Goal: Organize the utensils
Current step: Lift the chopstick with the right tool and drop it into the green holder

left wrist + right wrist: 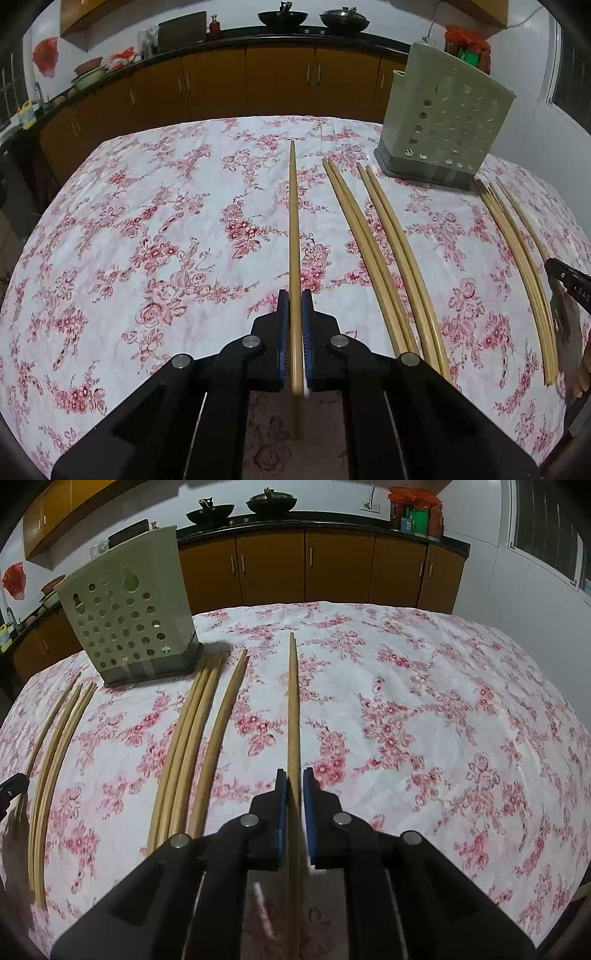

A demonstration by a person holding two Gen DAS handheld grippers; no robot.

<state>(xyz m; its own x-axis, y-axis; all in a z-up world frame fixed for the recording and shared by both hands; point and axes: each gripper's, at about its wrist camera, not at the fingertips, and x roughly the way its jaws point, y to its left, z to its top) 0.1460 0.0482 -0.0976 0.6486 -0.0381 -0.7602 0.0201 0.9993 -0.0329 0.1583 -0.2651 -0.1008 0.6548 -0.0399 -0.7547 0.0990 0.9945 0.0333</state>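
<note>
My left gripper [294,295] is shut on one wooden chopstick [293,229] that points away along the fingers, just above the floral tablecloth. My right gripper [294,775] is shut on another wooden chopstick [293,709], also pointing forward. Several loose chopsticks [373,251] lie in groups on the cloth to the right of my left gripper; they also show in the right wrist view [192,746]. A grey-green perforated utensil holder [445,118] stands upright at the far side of the table; it also shows in the right wrist view [127,616].
The table with the pink floral cloth [147,221] ends at a far edge before brown kitchen cabinets [221,85]. The other gripper's black tip [565,280] shows at the right edge. Woks sit on the back counter [273,502].
</note>
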